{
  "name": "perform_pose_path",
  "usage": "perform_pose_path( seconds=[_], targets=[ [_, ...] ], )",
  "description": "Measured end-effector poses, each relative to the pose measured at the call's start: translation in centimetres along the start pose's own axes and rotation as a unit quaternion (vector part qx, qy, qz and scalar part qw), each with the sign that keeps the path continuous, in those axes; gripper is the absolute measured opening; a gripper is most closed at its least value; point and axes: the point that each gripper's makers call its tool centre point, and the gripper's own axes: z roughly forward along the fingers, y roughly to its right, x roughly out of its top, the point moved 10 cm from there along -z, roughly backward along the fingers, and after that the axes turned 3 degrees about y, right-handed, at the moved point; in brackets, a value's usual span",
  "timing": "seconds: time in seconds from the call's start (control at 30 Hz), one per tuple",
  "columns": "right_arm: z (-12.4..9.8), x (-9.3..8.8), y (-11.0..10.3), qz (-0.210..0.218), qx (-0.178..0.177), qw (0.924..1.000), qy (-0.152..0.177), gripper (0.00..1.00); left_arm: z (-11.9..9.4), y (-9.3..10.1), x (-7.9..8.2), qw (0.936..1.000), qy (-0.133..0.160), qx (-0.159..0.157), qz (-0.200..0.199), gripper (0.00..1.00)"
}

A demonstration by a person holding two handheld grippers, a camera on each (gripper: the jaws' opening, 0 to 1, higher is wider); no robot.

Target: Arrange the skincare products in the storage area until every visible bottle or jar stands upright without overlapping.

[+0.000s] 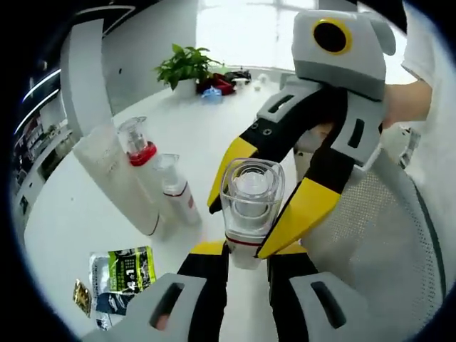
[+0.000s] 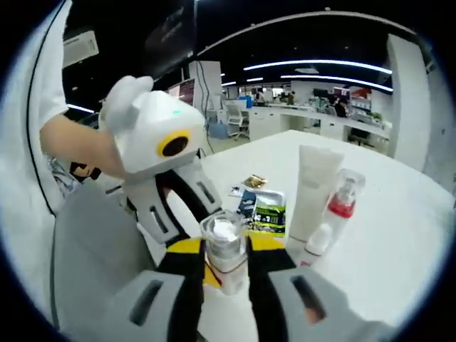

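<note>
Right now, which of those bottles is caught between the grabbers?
The clear-capped bottle with the thin red band, pinched by both tools. The white tube, red-collared pump bottle and small bottle stand free behind.

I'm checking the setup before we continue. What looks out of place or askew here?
Both grippers, left and right, flank the same clear-capped bottle. Loose sachets lie flat near the white tube and the red-collared pump bottle, which stand upright. Nothing looks spilled.

Potted plant, snack packets
</note>
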Motion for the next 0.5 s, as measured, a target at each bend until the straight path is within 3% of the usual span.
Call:
perform_pose_path(
  seconds=[0.5],
  targets=[
    [2.2,-2.2,1.4,0.013,-0.01,0.9994,-0.029,0.23,2.2,-1.9,-2.0,0.9997,-0.023,-0.003,-0.002,0.17]
  ],
)
